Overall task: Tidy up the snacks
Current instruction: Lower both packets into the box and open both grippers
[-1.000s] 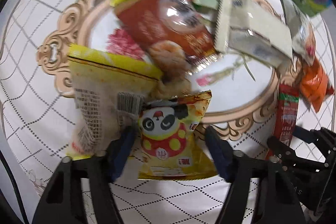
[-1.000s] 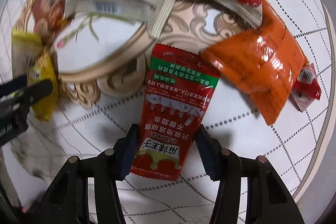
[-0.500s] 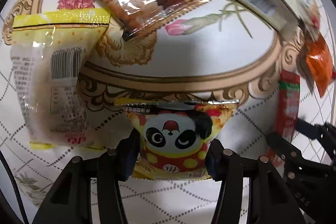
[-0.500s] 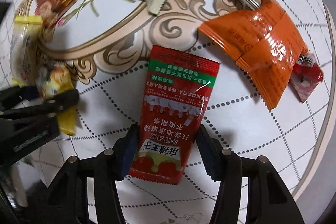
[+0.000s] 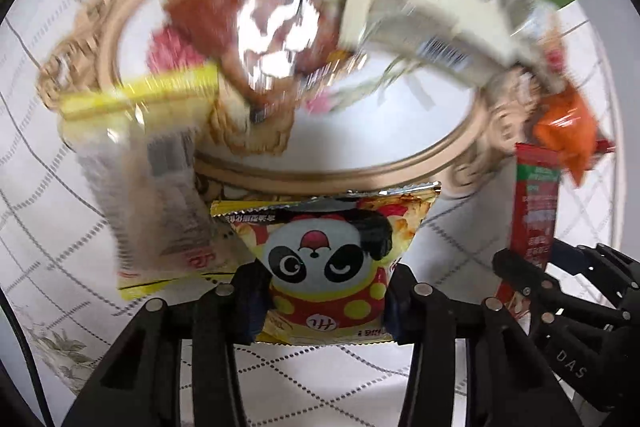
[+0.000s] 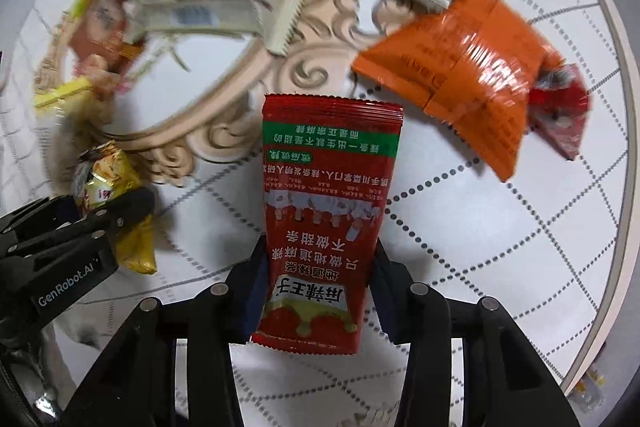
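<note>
While the left gripper [image 5: 326,301] pinches one panda packet [image 5: 326,259], the right gripper [image 6: 316,291] pinches one red sachet [image 6: 326,219].

1. The yellow panda packet [image 5: 326,263] stands upright, pinched between the left jaws, in front of the ornate tray [image 5: 360,175].
2. The red sachet [image 6: 324,223] with a green band is clamped upside down in the right jaws.
3. The orange packet [image 6: 460,83] lies on the worktop beside the tray.
</note>
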